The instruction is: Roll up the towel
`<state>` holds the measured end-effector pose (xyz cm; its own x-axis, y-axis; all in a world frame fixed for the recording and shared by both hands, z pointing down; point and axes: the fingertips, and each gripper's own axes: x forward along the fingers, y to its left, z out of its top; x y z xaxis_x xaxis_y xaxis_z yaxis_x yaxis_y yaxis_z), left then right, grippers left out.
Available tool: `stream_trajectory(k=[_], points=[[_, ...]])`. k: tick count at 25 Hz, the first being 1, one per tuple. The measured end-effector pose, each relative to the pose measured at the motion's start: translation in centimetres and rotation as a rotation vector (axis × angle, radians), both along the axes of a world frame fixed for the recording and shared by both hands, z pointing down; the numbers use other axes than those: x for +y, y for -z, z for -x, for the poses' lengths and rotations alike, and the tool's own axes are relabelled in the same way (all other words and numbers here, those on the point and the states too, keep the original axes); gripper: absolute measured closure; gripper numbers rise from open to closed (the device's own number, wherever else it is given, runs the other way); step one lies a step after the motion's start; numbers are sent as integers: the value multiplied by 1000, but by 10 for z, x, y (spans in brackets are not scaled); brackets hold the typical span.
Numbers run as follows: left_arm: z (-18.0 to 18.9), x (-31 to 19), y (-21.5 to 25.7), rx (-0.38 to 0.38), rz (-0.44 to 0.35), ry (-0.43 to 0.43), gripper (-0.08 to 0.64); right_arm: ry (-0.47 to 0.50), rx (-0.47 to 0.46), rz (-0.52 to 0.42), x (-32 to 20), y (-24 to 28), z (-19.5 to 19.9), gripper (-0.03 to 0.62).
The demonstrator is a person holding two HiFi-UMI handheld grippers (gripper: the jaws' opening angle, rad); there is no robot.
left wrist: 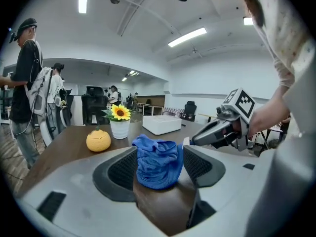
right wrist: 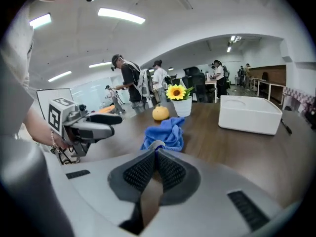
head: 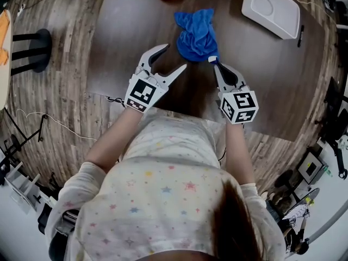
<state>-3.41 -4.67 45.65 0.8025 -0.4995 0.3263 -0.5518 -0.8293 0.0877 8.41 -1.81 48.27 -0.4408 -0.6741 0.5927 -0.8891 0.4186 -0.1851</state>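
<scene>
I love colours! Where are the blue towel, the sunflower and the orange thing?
towel [head: 197, 37], head view, middle of the bunched cloth.
sunflower [left wrist: 120, 112], left gripper view, yellow bloom.
orange ornament [left wrist: 98, 140], left gripper view, round body.

Crumpled blue towel [head: 196, 34], a loose bunched heap on the dark wooden table [head: 125, 48], not rolled.
</scene>
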Motion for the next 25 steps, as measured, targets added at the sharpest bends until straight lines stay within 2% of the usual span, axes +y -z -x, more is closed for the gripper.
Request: stream_trajectory(k=[6, 12, 18, 22, 25], points=[[-10, -1, 27, 23, -49, -78, 276, 100, -78, -88, -20, 53, 27, 578], [-27, 2, 64, 33, -121, -174, 278, 221, -89, -141, -31, 93, 56, 578], [-32, 1, 82, 2, -178, -240, 285, 336, -105, -182, -34, 130, 84, 578], [-28, -4, 96, -2, -223, -245, 396, 382, -99, -211, -35, 151, 94, 578], [-26, -6, 107, 0, -255, -243, 405, 415, -89, -223, -34, 160, 102, 578]])
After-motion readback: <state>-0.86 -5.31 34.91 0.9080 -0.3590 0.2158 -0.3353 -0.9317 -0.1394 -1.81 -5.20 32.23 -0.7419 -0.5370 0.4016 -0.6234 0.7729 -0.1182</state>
